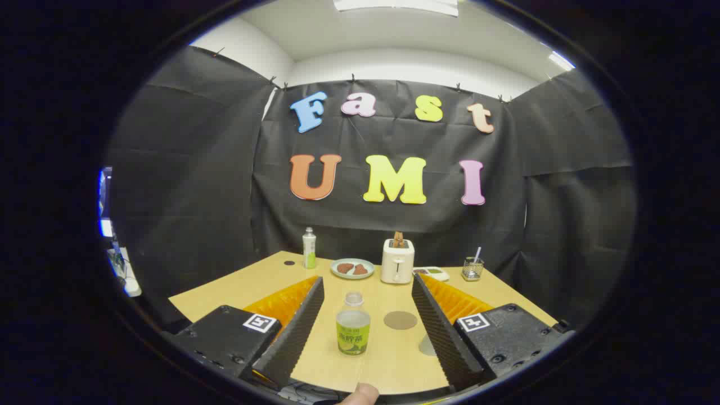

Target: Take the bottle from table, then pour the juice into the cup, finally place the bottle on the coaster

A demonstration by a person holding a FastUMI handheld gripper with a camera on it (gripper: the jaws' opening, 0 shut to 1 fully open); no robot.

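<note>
A small clear bottle with a green label stands upright on the wooden table, between my two fingers and nearer the left one. My gripper is open wide, and neither finger touches the bottle. A round brown coaster lies flat just right of the bottle, also between the fingers. A grey round shape sits by the right finger, half hidden by it; I cannot tell what it is. A clear glass with a straw stands at the far right of the table.
Beyond the fingers stand a white toaster with toast in it, a plate of brown food, a second bottle at the far left and a small white tray. A person's fingertip shows under the table's near edge.
</note>
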